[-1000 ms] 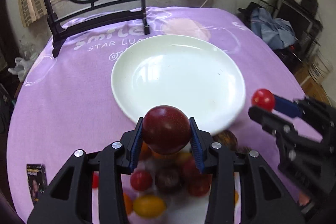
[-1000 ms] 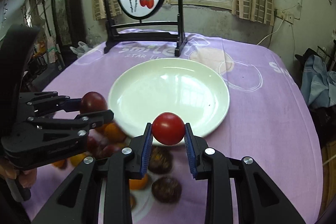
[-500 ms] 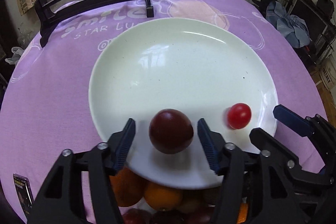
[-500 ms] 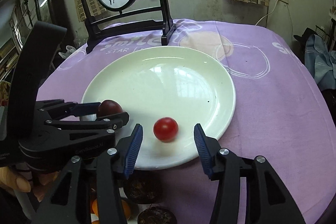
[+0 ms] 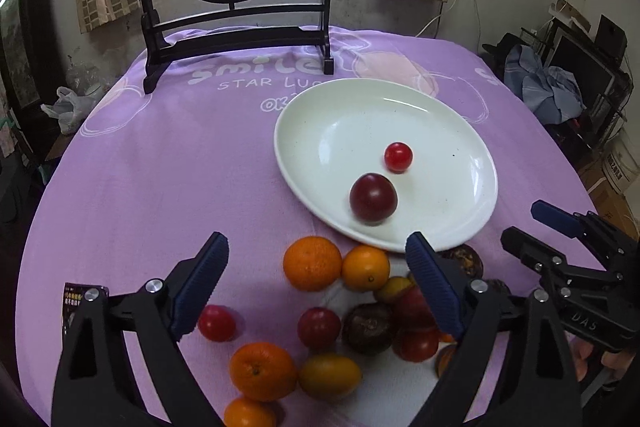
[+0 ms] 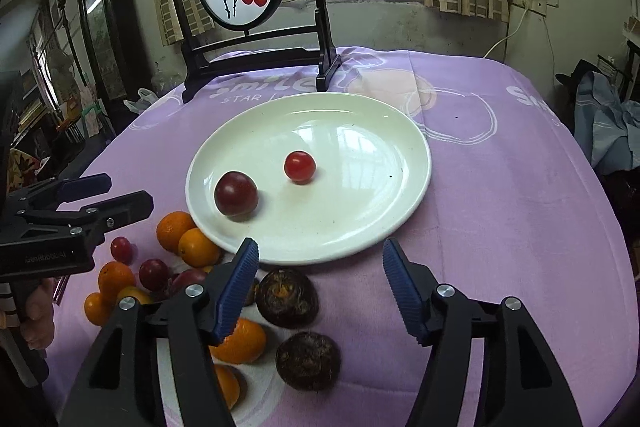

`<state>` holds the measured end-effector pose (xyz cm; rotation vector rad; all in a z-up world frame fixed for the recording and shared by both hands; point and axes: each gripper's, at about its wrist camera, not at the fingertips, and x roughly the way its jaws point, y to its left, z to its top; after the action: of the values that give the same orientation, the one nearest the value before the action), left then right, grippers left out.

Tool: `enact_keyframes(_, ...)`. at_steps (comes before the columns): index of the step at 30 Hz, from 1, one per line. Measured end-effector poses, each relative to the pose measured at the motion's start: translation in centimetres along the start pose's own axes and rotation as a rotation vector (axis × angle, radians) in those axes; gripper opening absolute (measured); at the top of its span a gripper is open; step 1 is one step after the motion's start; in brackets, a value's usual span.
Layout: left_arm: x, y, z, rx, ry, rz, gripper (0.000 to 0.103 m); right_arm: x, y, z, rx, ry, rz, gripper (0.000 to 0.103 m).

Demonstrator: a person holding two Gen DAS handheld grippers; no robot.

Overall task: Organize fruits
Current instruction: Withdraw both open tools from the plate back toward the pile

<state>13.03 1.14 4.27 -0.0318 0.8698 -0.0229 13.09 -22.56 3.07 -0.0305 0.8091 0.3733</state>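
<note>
On the white plate (image 6: 404, 211) lay a dark plum (image 6: 236, 194) and a small red tomato (image 6: 299, 167), near each other but apart. Your left gripper (image 5: 316, 273) and right gripper (image 6: 320, 285) were both released, jaws opening with nothing between them, hovering over the fruit pile (image 5: 320, 311) beside the plate on the purple cloth (image 5: 160, 167).

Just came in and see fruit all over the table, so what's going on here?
A person is sorting fruit with a gripper in each hand. A dark plum and a small red tomato lie on the white plate. The left gripper and right gripper hold nothing, their jaws opening. Oranges and other fruit lie piled on the purple cloth.
</note>
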Motion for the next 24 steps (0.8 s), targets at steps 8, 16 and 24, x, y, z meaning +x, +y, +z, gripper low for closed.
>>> enact_keyframes(8, -2.8, 1.1, -4.6, -0.019, 0.006, -0.006, 0.091, -3.6, 0.0, -4.6, -0.005, 0.008, -0.040, 0.074)
enact_keyframes(16, -4.7, 1.8, -9.0, -0.032, 0.024, 0.014, 0.092, -5.3, 0.7, -8.5, 0.017, 0.049, -0.029, 0.076)
enact_keyframes(24, -5.8, 2.8, -11.9, -0.056, 0.036, 0.038, 0.094, -6.8, 1.9, -10.2, -0.008, 0.050, -0.018, 0.084)
